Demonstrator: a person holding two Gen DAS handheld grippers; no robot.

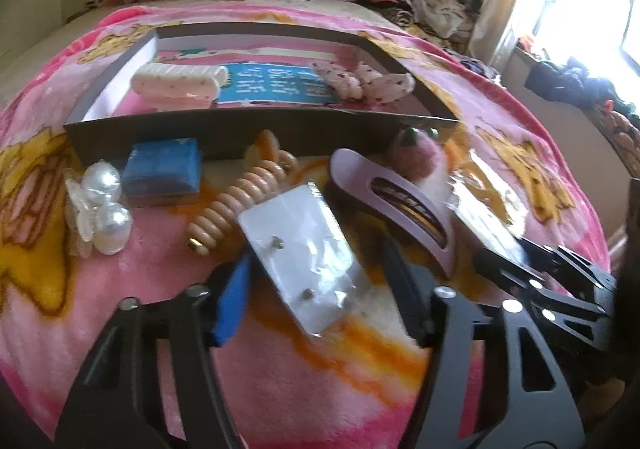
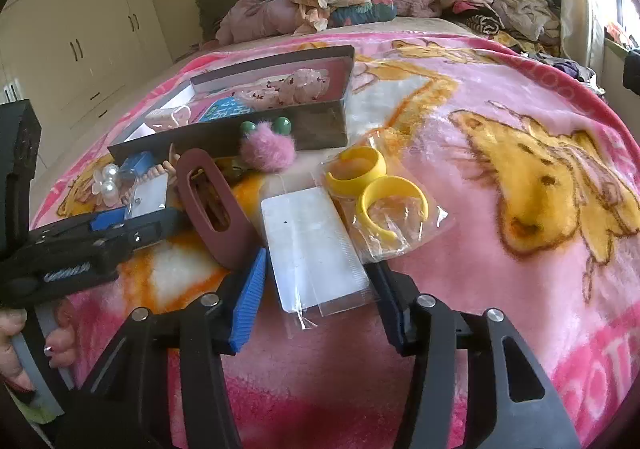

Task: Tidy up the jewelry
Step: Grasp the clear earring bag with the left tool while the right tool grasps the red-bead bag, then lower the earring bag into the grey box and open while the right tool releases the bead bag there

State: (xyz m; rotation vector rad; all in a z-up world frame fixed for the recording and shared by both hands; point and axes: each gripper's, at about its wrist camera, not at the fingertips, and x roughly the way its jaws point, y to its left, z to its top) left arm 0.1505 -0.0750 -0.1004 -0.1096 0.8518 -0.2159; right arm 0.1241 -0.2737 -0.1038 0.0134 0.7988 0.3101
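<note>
A glossy clear plastic packet of small stud earrings on white card (image 1: 300, 253) lies on the fleecy pink blanket (image 1: 300, 389) at the bed's foot, between the left gripper's (image 1: 320, 305) spread, released fingers. The right gripper (image 2: 316, 301), fingers likewise apart, straddles a second flat white-card packet (image 2: 316, 245). Beside lie a smooth mauve oval hair clip (image 2: 216, 209) and a dark shallow cardboard box (image 1: 256, 133).

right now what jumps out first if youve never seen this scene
The loud pink cartoon blanket covers the bed, with jewelry scattered in front of an open dark box. A bag of yellow bangles lies right of a white earring card, which sits between the open right gripper fingers.
</note>
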